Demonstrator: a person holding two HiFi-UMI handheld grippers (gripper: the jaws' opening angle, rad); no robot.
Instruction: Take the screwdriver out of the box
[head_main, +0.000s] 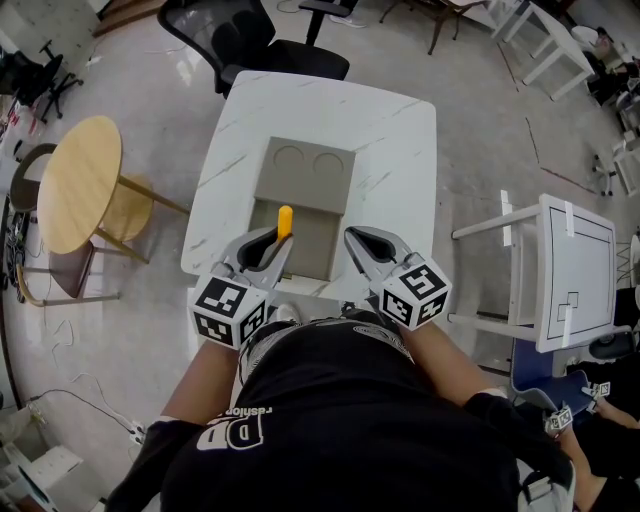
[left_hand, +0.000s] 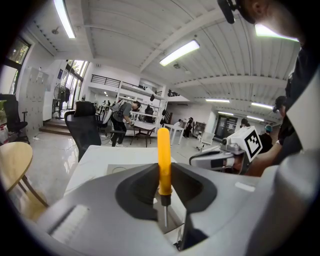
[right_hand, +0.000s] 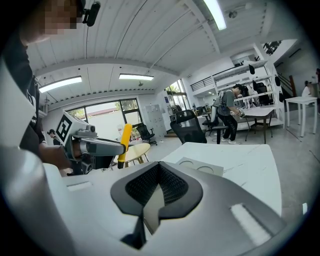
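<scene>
Your left gripper is pinching the yellow screwdriver upright, over the box at 12 o'clock. Your right gripper is closed on nothing. I think the next job is to carry it clear of the box.

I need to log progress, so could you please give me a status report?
Left gripper shut on yellow-handled screwdriver, upright, tip down. Right gripper shut, empty. Tool held over cardboard box; nothing in the way.
</scene>
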